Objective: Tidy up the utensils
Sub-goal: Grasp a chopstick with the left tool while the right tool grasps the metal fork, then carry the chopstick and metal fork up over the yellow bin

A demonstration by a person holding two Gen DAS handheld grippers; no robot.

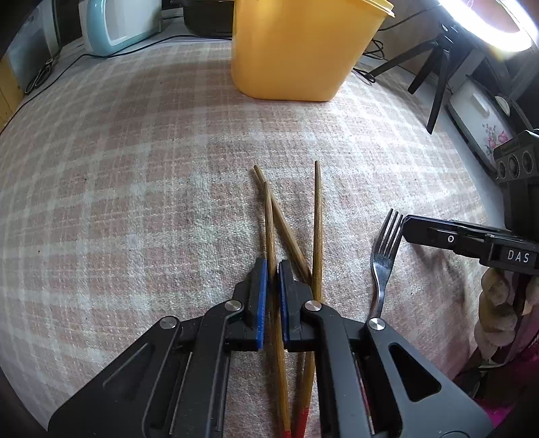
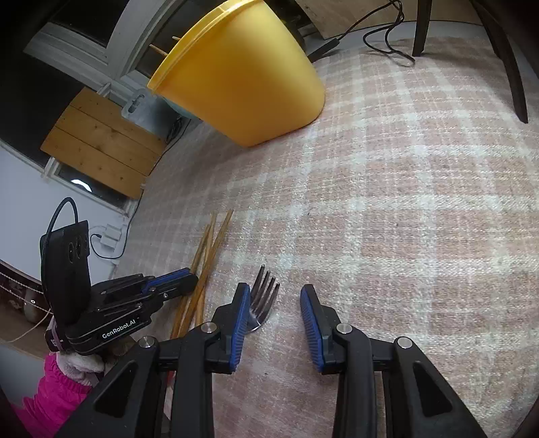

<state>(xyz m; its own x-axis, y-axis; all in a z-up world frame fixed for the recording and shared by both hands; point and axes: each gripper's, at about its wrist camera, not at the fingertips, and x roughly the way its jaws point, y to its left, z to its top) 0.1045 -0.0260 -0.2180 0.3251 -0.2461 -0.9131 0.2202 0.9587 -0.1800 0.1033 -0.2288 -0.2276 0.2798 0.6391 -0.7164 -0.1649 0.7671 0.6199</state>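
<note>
Three wooden chopsticks [image 1: 317, 215] with red ends lie crossed on the checked cloth [image 1: 134, 202]. My left gripper [image 1: 273, 266] points down at them, its blue pads shut on one chopstick [image 1: 268, 219]. A steel fork [image 1: 384, 256] lies just right of them. My right gripper [image 2: 274, 288] stands open low over the fork [image 2: 266, 293], whose tines show beside the left finger; the pads do not press it. The right wrist view also shows the left gripper [image 2: 188, 278] on the chopsticks [image 2: 215, 242]. Beyond stands a yellow tub [image 1: 296, 50] with stick tips poking from its top [image 2: 161, 50].
A black tripod [image 1: 438, 77] and cables stand at the back right of the cloth. A pale blue appliance [image 1: 118, 23] sits at the back left. A person's pink sleeve [image 2: 50, 394] and gloved hand hold the left gripper. A floral box [image 1: 485, 118] sits at the right edge.
</note>
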